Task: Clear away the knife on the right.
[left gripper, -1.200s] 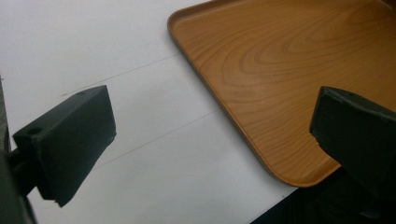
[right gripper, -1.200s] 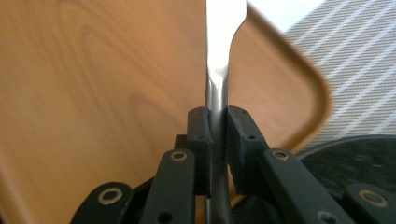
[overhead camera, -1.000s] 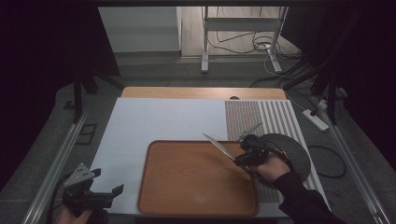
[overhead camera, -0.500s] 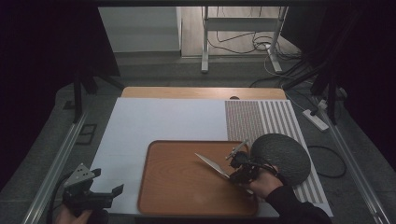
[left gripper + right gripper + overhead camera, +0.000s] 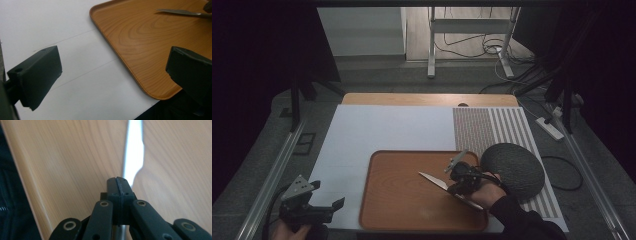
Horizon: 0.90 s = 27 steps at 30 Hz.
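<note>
A silver table knife (image 5: 432, 180) lies slantwise just above the right part of a brown wooden tray (image 5: 402, 210), its blade pointing left. My right gripper (image 5: 460, 175) is shut on the knife's handle. In the right gripper view, the closed jaws (image 5: 118, 181) pinch the knife (image 5: 133, 152) over the tray's wood grain (image 5: 62, 157). My left gripper (image 5: 328, 195) stands open at the table's front left corner with nothing between its fingers. In the left gripper view the open gripper (image 5: 112, 67) looks over the white mat (image 5: 62, 25), the tray's corner (image 5: 140, 37) and the knife (image 5: 180, 12).
A dark grey round domed object (image 5: 512, 170) rests to the right of the tray on a striped mat (image 5: 492, 127). The white mat (image 5: 387, 130) covers the table's left and middle. Metal rails run along both table sides.
My right gripper has carried the knife from near the dark round object leftward and toward the front, over the tray. The left gripper has stayed in place.
</note>
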Tool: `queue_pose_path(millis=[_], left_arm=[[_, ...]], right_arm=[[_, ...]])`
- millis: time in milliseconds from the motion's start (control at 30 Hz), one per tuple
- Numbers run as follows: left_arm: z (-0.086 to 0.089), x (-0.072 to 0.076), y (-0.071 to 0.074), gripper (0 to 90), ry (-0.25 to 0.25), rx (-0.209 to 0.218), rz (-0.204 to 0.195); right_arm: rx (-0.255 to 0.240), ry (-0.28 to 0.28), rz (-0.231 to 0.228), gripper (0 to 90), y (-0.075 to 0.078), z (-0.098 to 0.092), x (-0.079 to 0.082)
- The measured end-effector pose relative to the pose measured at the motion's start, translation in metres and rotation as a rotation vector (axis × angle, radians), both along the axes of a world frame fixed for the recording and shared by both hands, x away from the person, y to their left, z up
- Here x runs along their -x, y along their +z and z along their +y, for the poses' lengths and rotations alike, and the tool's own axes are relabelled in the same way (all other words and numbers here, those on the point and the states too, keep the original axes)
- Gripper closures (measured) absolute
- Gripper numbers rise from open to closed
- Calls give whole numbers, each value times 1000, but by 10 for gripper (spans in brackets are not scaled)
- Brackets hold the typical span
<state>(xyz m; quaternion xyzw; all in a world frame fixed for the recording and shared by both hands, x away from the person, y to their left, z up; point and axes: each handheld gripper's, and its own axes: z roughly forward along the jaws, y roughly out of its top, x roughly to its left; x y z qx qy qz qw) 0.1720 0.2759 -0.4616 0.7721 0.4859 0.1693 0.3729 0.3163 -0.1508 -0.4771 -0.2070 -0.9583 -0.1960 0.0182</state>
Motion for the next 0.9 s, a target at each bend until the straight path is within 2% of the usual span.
queue_pose_path(millis=[200,367,400,500,600,667,900], left_arm=[[0,0,0,7,-1,0,2],[0,0,0,7,-4,-5,1],[-1,0,0,7,-3,-5,1],[0,0,0,7,-4,-4,1],[0,0,0,7,-5,-4,0],[0,0,0,7,-6,-3,0],[0,0,0,7,-9,-3,0]], right_arm=[[-11,48,-10,900,-9,30,-7],[22,61,-16,900,-22,36,-13],[9,55,-13,900,-22,36,-14],[20,24,-29,900,-22,32,-19],[56,-22,-66,900,-20,22,-26],[57,-29,-65,900,-20,18,-29],[70,-118,-57,900,-17,-9,-41]])
